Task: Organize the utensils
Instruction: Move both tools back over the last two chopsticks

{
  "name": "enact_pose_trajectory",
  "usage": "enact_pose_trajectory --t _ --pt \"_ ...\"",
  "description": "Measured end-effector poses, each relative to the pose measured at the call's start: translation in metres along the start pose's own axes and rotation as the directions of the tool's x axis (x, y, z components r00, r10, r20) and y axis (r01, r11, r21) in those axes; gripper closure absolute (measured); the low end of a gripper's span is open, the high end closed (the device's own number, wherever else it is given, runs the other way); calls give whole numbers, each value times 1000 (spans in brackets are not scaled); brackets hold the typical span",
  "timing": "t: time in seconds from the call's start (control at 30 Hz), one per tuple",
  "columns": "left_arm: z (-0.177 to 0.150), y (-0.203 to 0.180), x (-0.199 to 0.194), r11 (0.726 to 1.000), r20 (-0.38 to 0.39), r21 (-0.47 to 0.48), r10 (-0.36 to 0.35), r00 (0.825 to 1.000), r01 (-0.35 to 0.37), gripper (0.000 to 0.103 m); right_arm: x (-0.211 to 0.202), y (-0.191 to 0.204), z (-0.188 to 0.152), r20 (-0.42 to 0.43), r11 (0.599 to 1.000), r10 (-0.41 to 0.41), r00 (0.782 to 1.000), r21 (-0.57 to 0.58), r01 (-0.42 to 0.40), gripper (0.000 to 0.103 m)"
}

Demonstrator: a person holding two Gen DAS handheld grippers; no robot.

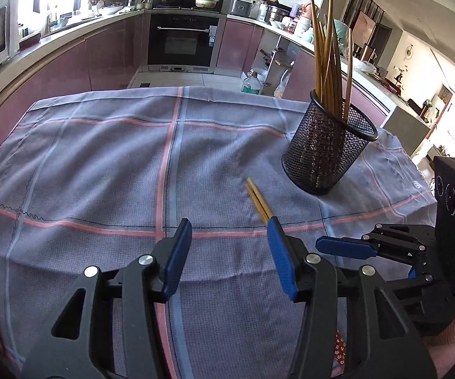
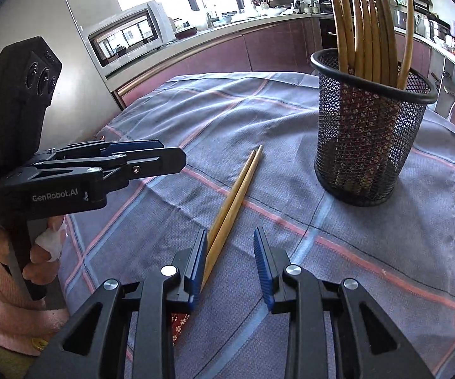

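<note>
Most chopsticks [image 2: 369, 28] stand in the mesh cup [image 2: 366, 145]. One pair [image 2: 233, 202] lies ahead of the right gripper [image 2: 230, 265], unstored. Left gripper [image 1: 227, 252] and right gripper: jaws apart, empty.

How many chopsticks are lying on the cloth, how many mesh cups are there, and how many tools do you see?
Chopsticks lying on the cloth: 2
Black mesh cups: 1
Tools: 2, the left tool and the right tool
Total: 5
More chopsticks stand bunched in the cup; they overlap too much to count.
</note>
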State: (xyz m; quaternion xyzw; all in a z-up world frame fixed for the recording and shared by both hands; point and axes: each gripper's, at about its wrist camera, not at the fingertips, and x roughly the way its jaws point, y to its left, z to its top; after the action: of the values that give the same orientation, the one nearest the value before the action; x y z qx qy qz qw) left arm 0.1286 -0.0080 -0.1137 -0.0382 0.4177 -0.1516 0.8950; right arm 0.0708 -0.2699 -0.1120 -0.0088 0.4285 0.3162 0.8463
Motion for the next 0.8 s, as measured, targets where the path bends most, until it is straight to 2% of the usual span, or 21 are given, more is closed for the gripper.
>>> enact_pose_trajectory --t 0.43,0.8 --pt "-5 -5 4 1000 -17 11 -14 1000 15 54 8 1 0 -14 999 -34 999 9 34 80" --pt "-13 -24 18 996 -56 79 -28 998 33 54 -3 -19 -4 -5 997 -60 998 57 60 82"
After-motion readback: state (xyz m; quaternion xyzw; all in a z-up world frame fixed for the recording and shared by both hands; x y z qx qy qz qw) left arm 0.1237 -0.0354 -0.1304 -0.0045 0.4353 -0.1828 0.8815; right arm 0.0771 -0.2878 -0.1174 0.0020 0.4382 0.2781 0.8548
